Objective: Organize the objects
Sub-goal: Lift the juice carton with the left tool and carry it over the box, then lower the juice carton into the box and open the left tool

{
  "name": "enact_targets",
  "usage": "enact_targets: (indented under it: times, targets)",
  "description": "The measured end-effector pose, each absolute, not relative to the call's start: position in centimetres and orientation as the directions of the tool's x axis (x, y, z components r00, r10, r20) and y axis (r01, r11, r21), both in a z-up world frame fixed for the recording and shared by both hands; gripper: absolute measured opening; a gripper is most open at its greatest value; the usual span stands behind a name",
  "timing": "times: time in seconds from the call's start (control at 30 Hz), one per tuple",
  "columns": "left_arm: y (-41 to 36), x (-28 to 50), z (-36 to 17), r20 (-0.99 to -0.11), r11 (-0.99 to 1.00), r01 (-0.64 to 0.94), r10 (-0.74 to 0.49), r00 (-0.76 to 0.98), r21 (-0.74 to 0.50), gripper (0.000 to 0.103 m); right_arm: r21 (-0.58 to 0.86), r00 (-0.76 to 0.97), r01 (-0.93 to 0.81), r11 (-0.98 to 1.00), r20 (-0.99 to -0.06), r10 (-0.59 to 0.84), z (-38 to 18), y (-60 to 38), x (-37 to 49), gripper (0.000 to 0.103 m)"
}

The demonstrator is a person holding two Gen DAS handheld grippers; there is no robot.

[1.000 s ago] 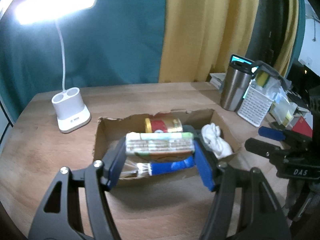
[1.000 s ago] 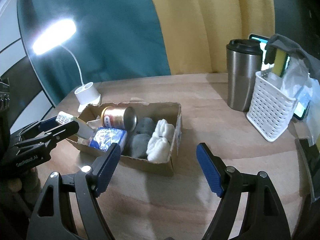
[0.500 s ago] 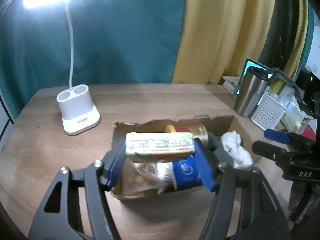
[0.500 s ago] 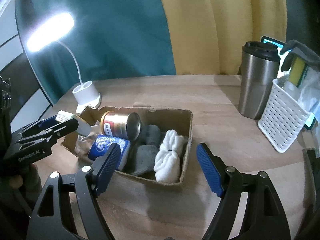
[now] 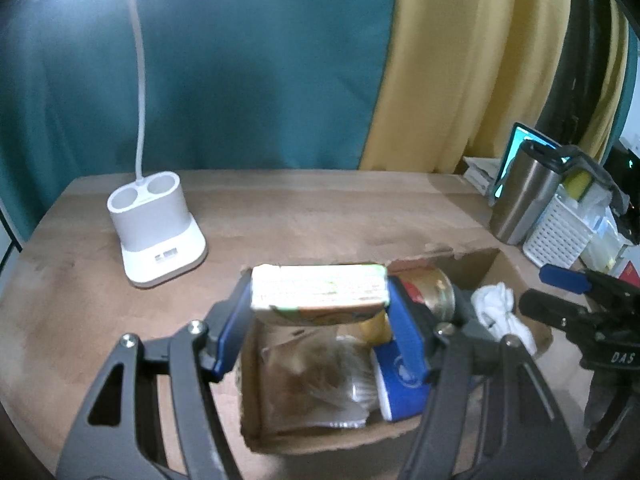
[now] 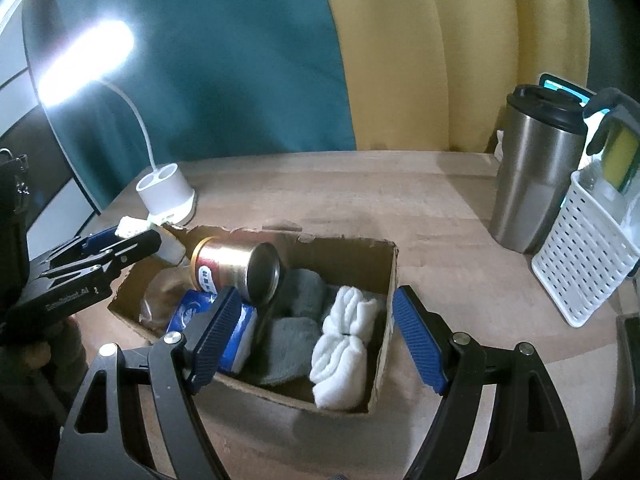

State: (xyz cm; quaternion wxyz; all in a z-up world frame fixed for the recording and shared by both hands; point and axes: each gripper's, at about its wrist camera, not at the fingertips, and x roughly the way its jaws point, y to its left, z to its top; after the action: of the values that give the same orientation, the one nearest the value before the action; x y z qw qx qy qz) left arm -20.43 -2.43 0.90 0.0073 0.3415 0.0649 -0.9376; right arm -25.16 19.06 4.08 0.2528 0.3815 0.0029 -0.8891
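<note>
My left gripper [image 5: 320, 312] is shut on a flat snack box [image 5: 320, 290] with a green edge, held above the left end of an open cardboard box [image 5: 320, 444]. The cardboard box [image 6: 384, 364] holds a gold and red can [image 6: 236, 266] on its side, a blue packet [image 6: 236, 332], a clear crinkly bag [image 5: 316, 380], grey socks [image 6: 288, 344] and white socks [image 6: 344, 344]. My right gripper [image 6: 316, 340] is open and empty, just above the box's near side over the socks. The left gripper shows in the right wrist view [image 6: 132, 240].
A white desk lamp base [image 5: 156, 228] stands at the back left of the wooden table [image 5: 320, 208]. A steel tumbler [image 6: 536, 176] and a white perforated basket [image 6: 584, 256] with a sponge stand at the right.
My left gripper carried the snack box forward over the cardboard box's left end. My right gripper moved closer to the box, now over the socks.
</note>
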Motion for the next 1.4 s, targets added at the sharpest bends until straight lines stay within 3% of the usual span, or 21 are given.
enact_targets:
  times: [0.67, 1.4]
  targets:
    - [-2.7, -23.8, -0.7, -0.701, -0.987, 0.088, 0.030, -0.713, -0.132, 0.068, 0.208, -0.562, 0.438, -0.875, -0.696, -0.447, 3.1, 18.7, -27.4, 0.081]
    - [-2.0, -20.5, 1.2, -0.667, -0.991, 0.060, 0.037, -0.744, -0.122, 0.071, 0.194, -0.577, 0.443, -0.875, -0.685, -0.444, 4.1, 18.8, -25.4, 0.081]
